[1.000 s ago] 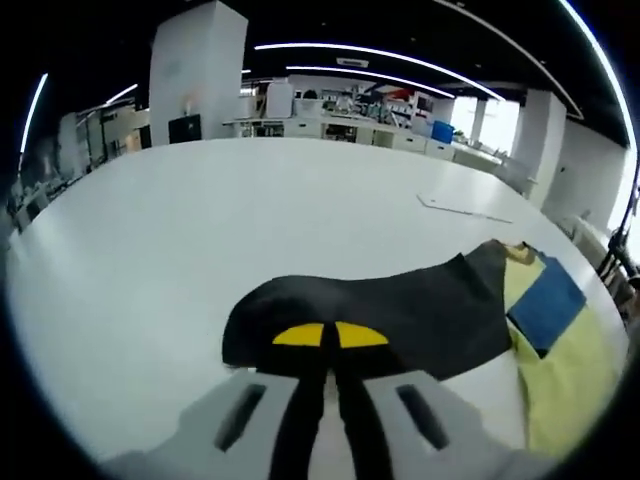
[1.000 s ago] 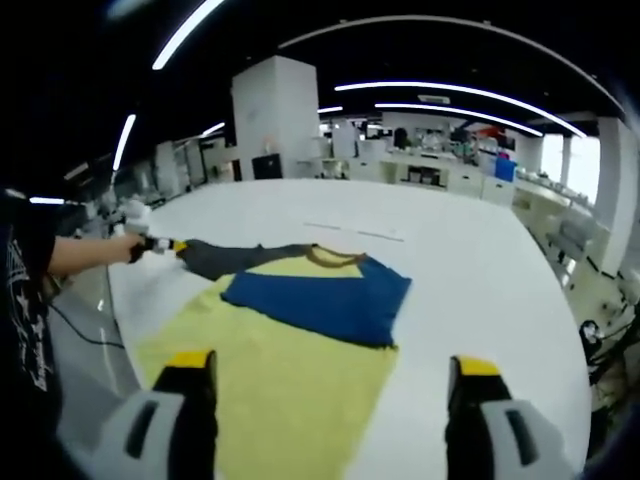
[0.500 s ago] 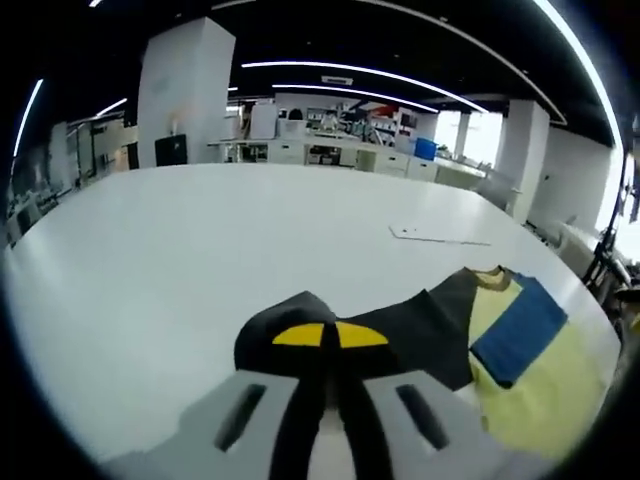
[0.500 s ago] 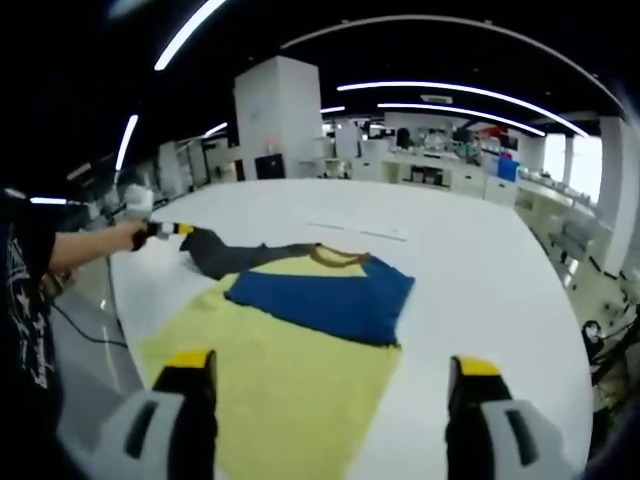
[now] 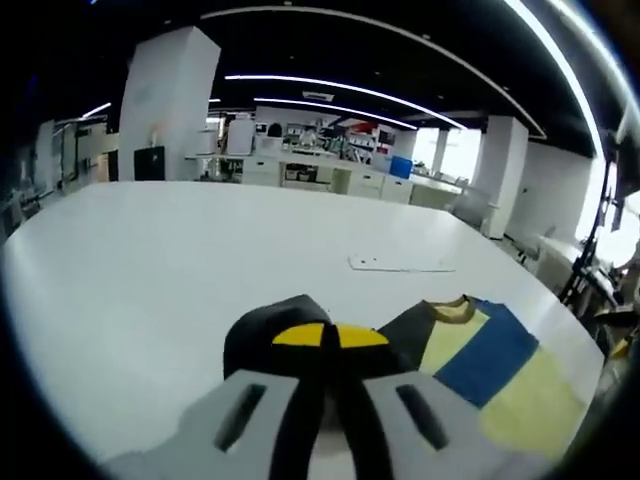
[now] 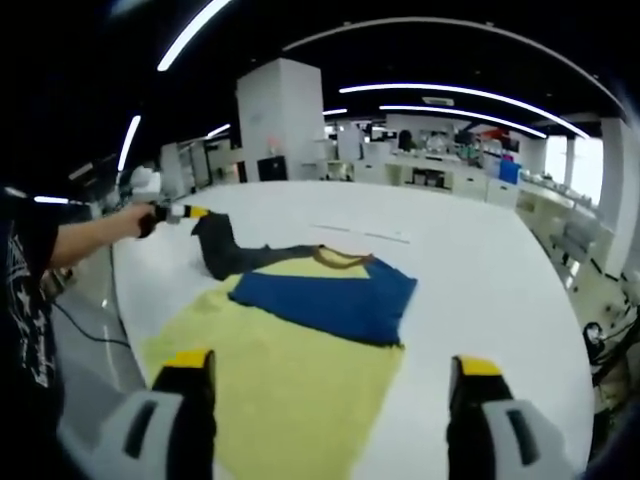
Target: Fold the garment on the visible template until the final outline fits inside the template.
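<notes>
Cloth is hanging limp from my left gripper (image 5: 329, 338); I am pinching the dark sleeve (image 6: 216, 250) of the shirt (image 6: 300, 340) between its closed jaws, and in the right gripper view I am seeing that sleeve lifted off the white table (image 6: 480, 260) while the rest is lying flat; my right gripper (image 6: 326, 372) is hovering with its jaws spread wide, grasping nothing, just above the near hem of the yellow body.

The shirt is lying spread across the table in front of me, with a blue band (image 6: 325, 300) across the chest and a brownish collar (image 6: 340, 261) at the far end; a thin flat outline (image 5: 400, 265) is lying farther off on the table, well apart from the shirt, and I cannot tell whether that is the template.

I am judging the fabric to be light, soft and floppy; it is likely to drape and crease wherever it is unsupported, and to slide easily over the smooth top. I am reckoning an edge or a corner is the place to grip, since a pinch mid-panel would only bunch it; the sleeve cuff I am holding looks a fair spot for folding it inward.
</notes>
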`<state>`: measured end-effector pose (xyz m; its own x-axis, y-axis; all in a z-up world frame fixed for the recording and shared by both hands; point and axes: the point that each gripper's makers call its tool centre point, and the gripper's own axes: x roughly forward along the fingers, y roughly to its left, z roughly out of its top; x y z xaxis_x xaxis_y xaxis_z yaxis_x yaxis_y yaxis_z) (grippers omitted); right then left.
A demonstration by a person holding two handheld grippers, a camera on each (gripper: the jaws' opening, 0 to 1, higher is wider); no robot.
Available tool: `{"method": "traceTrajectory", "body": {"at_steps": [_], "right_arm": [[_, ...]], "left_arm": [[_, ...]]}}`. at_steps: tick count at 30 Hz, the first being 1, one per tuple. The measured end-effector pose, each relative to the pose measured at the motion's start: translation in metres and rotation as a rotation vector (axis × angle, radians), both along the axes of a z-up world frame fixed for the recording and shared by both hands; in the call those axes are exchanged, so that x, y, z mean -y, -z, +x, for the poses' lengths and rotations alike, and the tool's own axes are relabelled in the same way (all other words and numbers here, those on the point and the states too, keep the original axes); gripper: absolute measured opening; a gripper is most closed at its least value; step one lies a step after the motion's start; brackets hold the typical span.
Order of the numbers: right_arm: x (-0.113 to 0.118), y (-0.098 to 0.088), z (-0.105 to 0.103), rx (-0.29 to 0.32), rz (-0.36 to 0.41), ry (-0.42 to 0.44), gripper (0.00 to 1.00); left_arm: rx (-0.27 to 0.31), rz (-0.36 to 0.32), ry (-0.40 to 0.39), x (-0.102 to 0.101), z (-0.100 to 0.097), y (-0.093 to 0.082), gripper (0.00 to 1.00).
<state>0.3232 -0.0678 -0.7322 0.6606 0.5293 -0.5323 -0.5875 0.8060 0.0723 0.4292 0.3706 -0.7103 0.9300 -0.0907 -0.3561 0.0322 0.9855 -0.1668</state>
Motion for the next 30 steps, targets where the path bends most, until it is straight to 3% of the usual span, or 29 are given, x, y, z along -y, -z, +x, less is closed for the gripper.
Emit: {"method": "traceTrajectory", "body": {"at_steps": [7,15,20,30], "right_arm": [[0.000,0.001,-0.002,-0.003,0.004,0.000,0.98],[0.000,0.003,-0.005,-0.008,0.006,0.006,0.98],[-0.001,0.005,-0.006,-0.012,0.011,0.006,0.98],[0.003,0.009,-0.009,-0.025,0.010,0.019,0.98]], "left_arm": [[0.035,-0.023,0.052,0.032,0.017,-0.018,0.00],[0.058,-0.040,0.109,0.066,0.032,-0.025,0.00],[0.083,0.005,0.169,0.092,0.037,-0.031,0.00],[0.071,0.020,0.242,0.141,0.044,-0.021,0.00]]}}
